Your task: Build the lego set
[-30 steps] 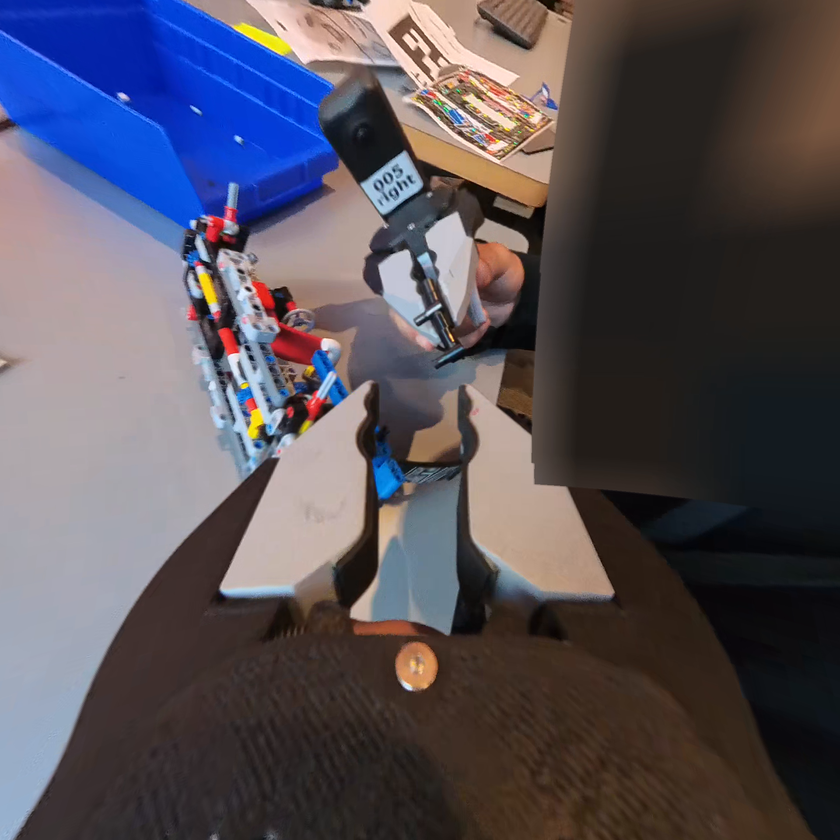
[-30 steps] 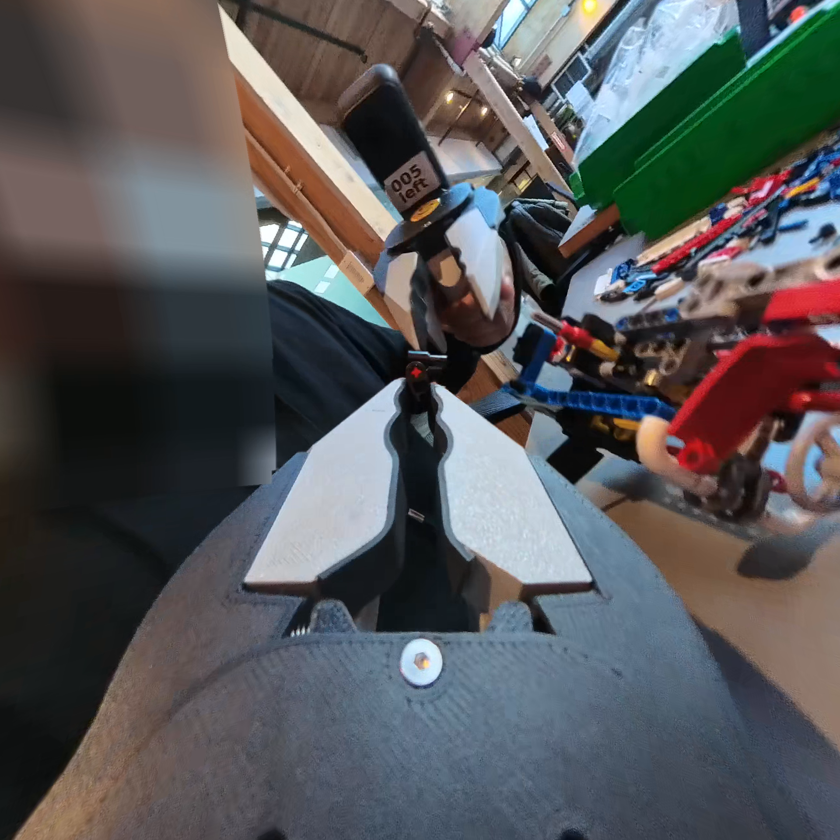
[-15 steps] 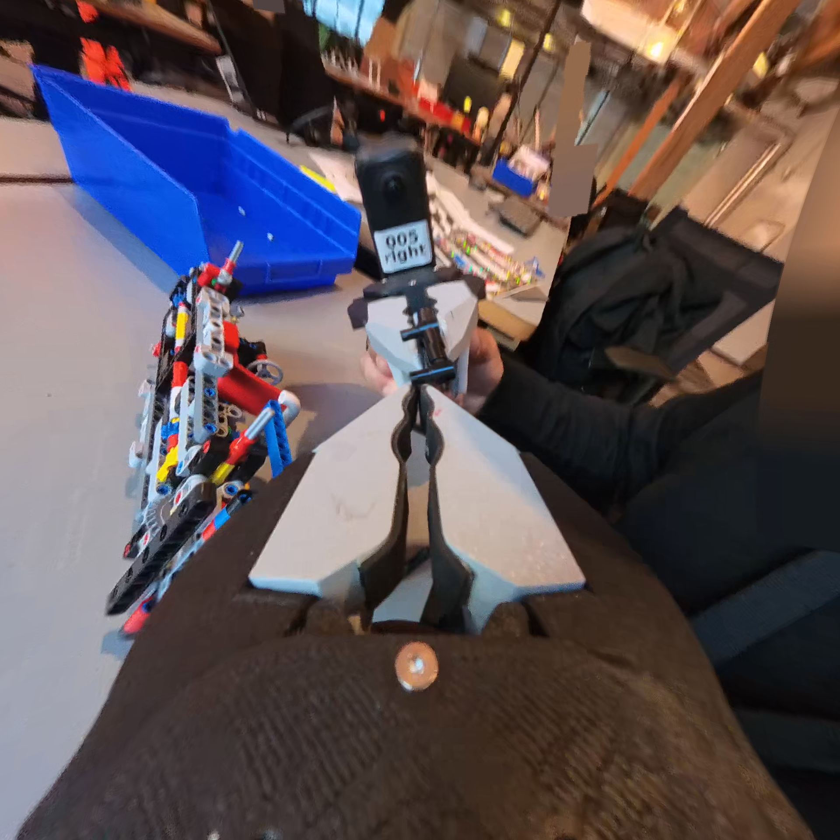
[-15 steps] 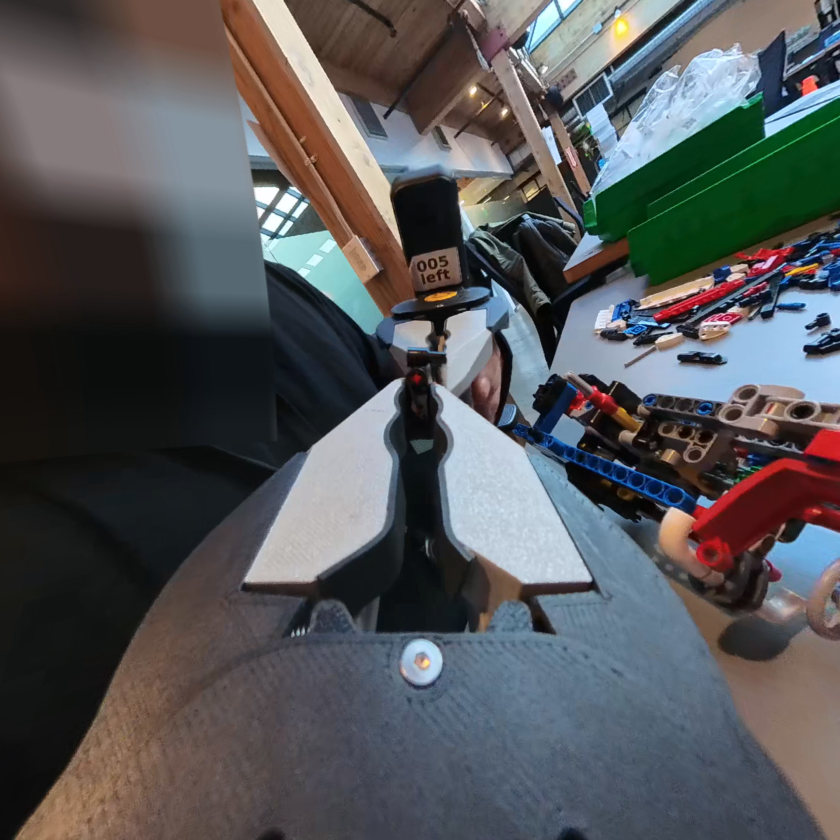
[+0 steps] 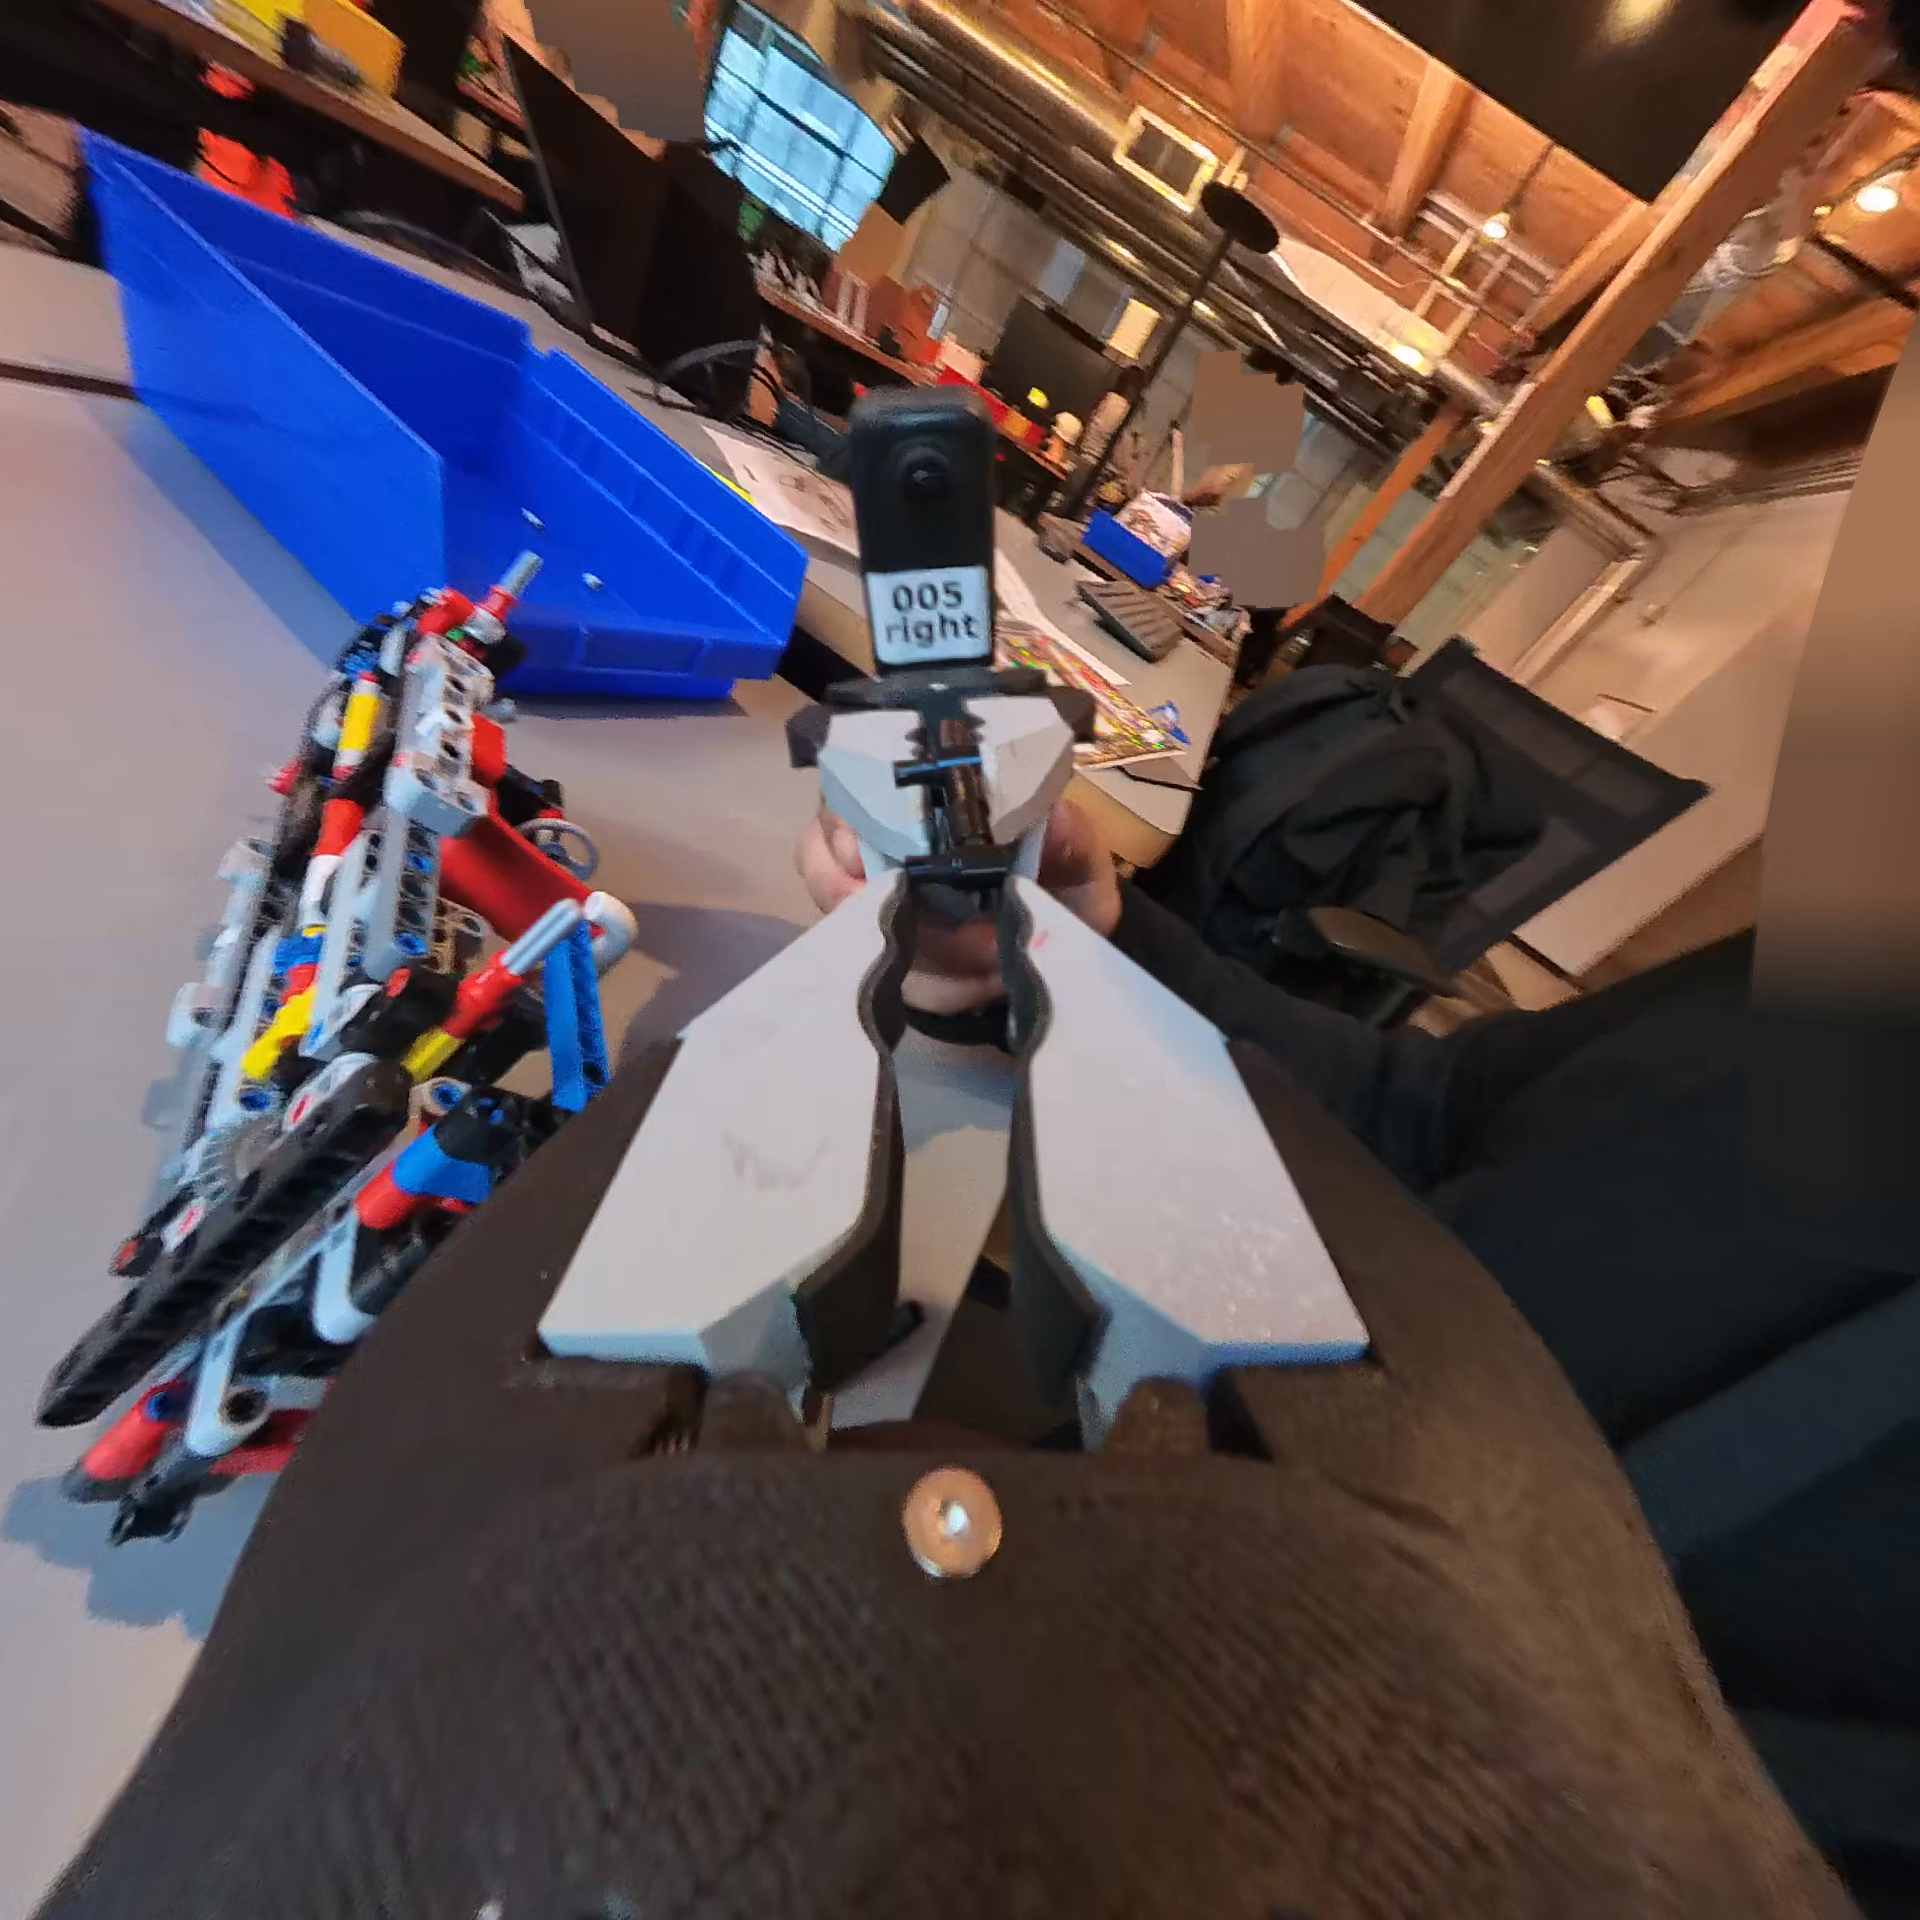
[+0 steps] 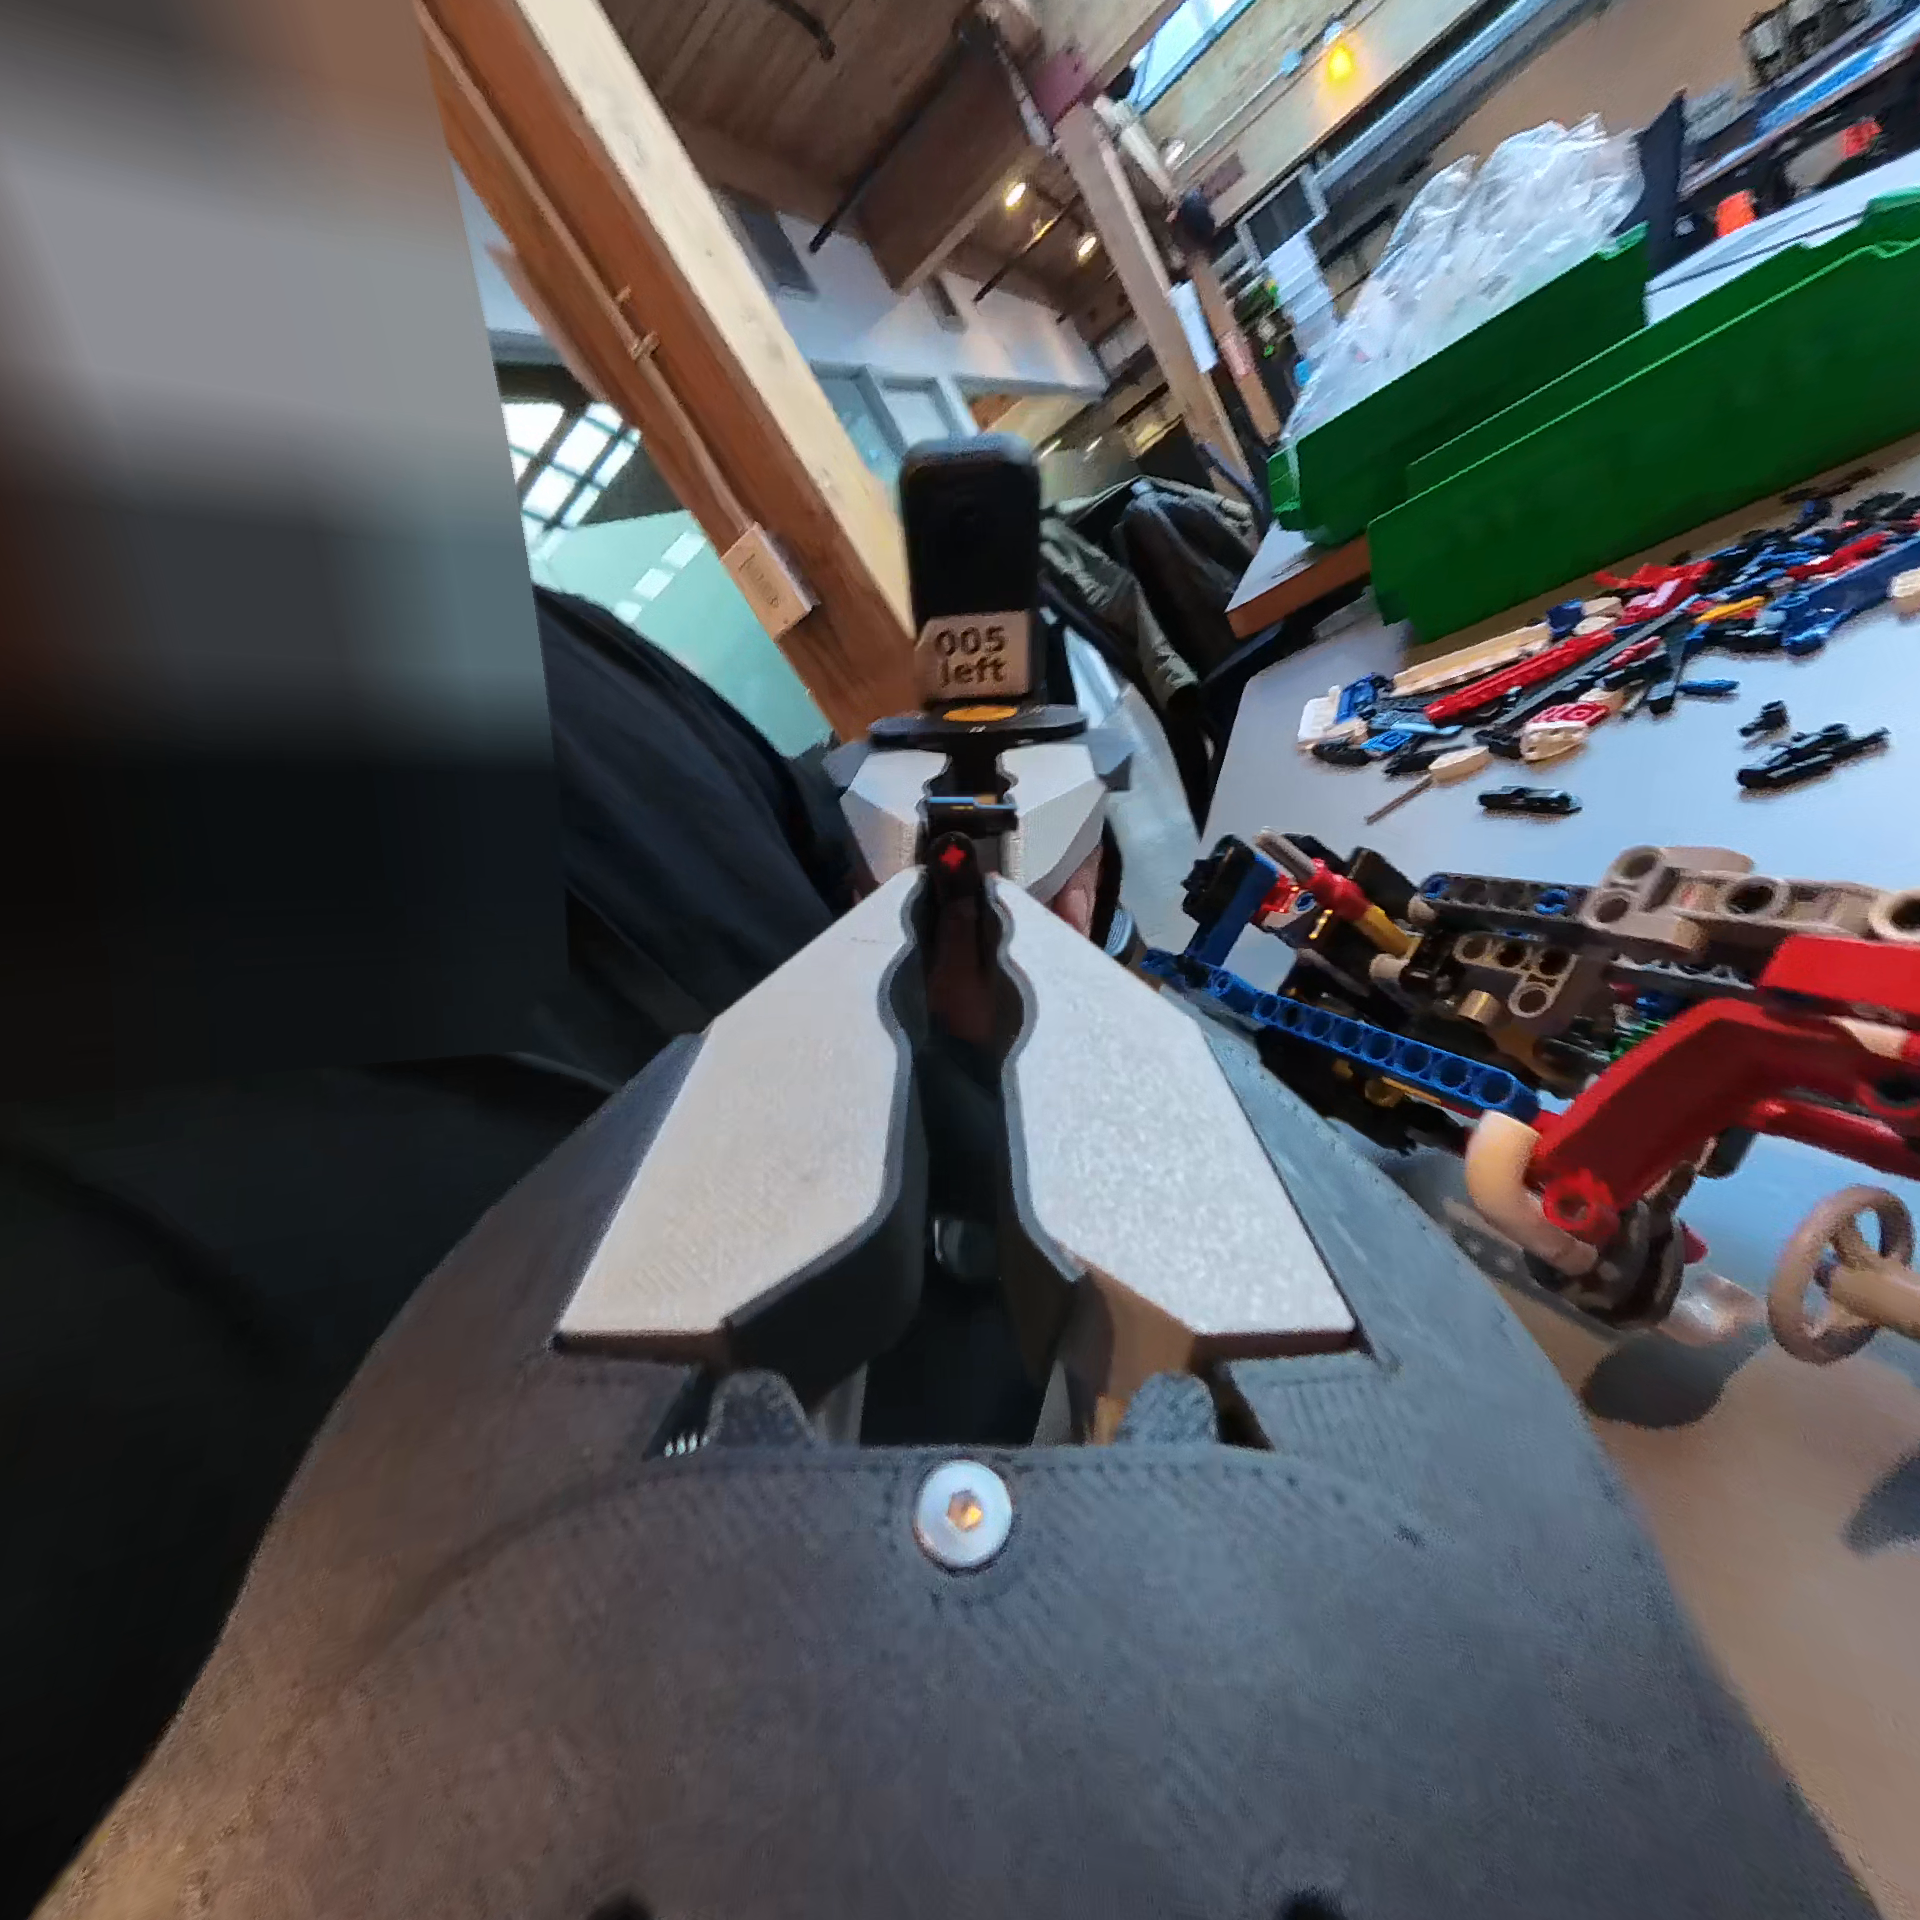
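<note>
My left gripper [image 5: 948,902] and right gripper [image 6: 954,883] are meeting tip to tip, both pinching one small black piece [image 5: 954,821]; the lego model [image 5: 343,997] is lying on the bench [image 5: 114,644] beside the blue bin [image 5: 416,488].

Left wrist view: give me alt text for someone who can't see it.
The left gripper and right gripper meet tip to tip around a small black piece. The partly built lego model lies on the grey table to their left, before a blue bin.

Two grippers meet tip to tip above a table [image 5: 125,727]; a lego model [image 5: 343,997] lies beside them, a bin [image 5: 416,499] behind it.
</note>
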`<state>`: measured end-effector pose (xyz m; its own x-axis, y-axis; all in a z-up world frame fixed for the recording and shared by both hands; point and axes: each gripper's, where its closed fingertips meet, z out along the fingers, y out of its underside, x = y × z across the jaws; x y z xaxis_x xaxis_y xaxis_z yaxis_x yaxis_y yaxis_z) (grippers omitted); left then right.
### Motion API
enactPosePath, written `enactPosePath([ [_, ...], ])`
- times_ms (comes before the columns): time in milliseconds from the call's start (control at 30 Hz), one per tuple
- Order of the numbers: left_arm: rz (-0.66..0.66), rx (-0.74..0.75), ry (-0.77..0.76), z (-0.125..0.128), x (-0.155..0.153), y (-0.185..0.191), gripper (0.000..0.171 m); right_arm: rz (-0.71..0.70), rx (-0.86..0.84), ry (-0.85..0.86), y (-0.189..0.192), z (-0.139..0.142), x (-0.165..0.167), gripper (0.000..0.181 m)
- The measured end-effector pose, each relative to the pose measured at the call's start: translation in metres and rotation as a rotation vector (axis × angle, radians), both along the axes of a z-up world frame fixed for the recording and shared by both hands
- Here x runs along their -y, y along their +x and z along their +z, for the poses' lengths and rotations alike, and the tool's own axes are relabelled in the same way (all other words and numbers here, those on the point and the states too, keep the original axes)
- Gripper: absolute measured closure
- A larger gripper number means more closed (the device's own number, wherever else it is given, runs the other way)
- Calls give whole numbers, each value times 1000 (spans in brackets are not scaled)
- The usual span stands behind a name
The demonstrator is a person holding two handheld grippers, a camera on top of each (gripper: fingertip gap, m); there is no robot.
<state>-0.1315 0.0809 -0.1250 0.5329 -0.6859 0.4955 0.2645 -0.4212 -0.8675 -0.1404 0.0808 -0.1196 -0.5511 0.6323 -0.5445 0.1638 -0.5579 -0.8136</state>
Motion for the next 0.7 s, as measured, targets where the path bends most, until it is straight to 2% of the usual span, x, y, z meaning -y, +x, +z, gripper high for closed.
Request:
enactPosePath([
  [133, 104, -20, 37, -5, -6, -6, 159, -108, -65, -154, -6, 6, -8, 171],
  [233, 133, 30, 27, -5, -7, -3, 159, -138, -126, -293, -7, 7, -10, 177],
  [333, 122, 61, -10, -5, -9, -3, 158, -173, -153, -378, -6, 3, -14, 177],
  [400, 58, 72, -84, -9, -7, 0, 158, -182, -135, -409, -5, 0, -16, 177],
  [500, -3, -17, -55, -9, 4, -11, 154, -232, -103, -487, 1, -6, -26, 177],
  [600, 80, -178, 111, 7, 0, -51, 147, -279, 3, -565, -4, -30, -34, 178],
  [667, 145, -360, 198, 6, -17, -82, 130, -272, 76, -607, -12, -46, -32, 177],
  [700, 129, -426, 196, -1, -24, -91, 122, -268, 98, -628, -16, -51, -31, 178],
])
